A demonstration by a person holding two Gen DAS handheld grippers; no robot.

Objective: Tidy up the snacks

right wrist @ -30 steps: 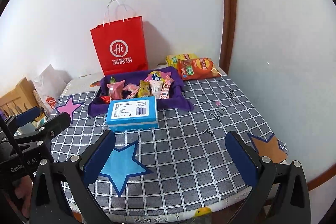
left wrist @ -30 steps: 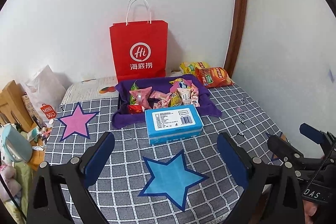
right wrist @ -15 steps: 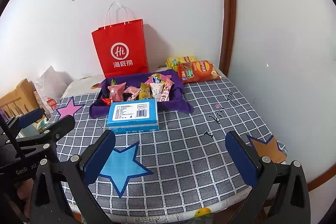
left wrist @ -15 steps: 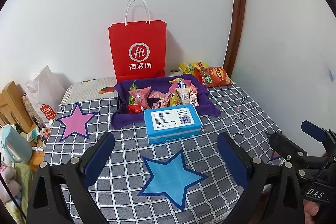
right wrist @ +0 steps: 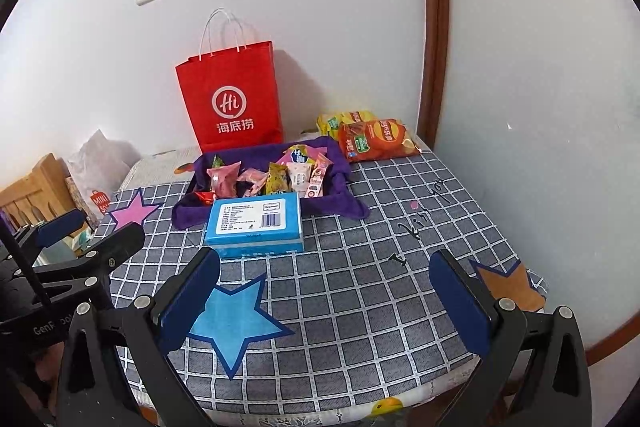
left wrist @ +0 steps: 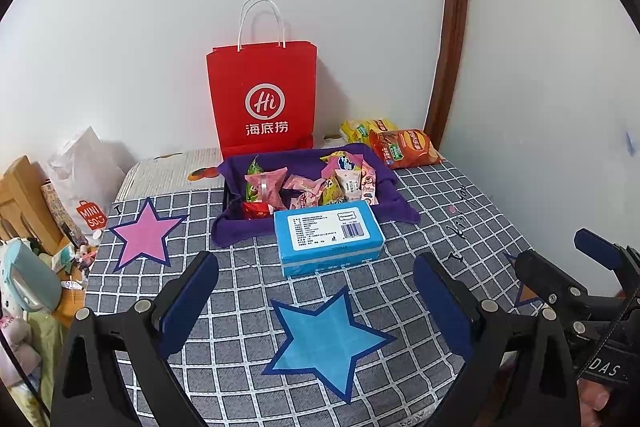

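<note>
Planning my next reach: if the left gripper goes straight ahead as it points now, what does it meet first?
Probably the blue box, centred ahead of the open left gripper, with the snack tray just behind. Depth is uncertain; it may touch the tablecloth first.

The yellow chip bag point(left wrist: 362, 127) lies half hidden behind the orange one point(left wrist: 406, 148) at far right, while small print on the blue box point(left wrist: 328, 229) stays unreadable.

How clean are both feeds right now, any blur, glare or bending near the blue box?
Left wrist view: sharp, evenly lit, blue box label readable; fisheye bends the door frame. Right wrist view: equally sharp, red bag casts a soft wall shadow, no glare.
</note>
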